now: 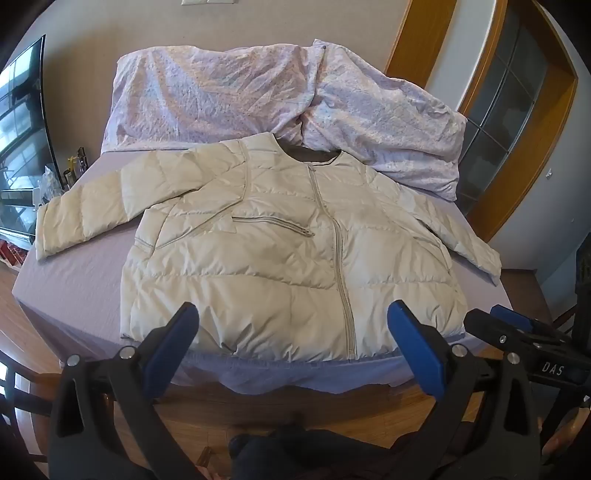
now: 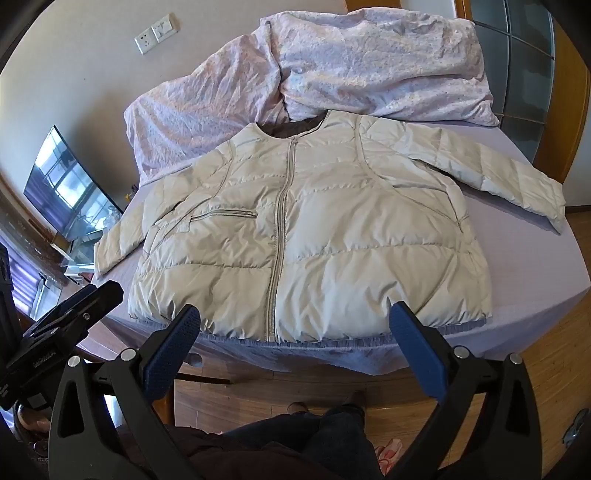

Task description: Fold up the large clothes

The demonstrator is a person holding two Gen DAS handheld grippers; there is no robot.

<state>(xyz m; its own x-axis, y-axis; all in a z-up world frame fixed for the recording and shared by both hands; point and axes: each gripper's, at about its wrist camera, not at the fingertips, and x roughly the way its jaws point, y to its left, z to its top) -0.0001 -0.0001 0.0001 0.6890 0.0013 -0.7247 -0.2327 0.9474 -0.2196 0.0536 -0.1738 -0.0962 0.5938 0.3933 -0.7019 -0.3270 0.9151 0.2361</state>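
Both grippers — left gripper [image 1: 291,332], right gripper [image 2: 295,332] — hover spread and empty; the puffy jacket [image 1: 280,240] looks light, slippery — pinch at a cuff.

bed [image 1: 77,280], lilac sheet | on it: cream puffer jacket [image 1: 280,251] spread flat; crumpled duvet [image 1: 258,92] behind

I see a bed [image 1: 74,280] under a lavender sheet, a crumpled pale floral duvet [image 1: 229,92] heaped at its far end. Behind it stands a beige wall [image 2: 92,81] with a white socket plate [image 2: 155,33]. A television [image 2: 70,188] reflects bright windows. Wood-framed glass doors [image 1: 517,103] stand beside the bed, over a wooden floor [image 2: 554,369].
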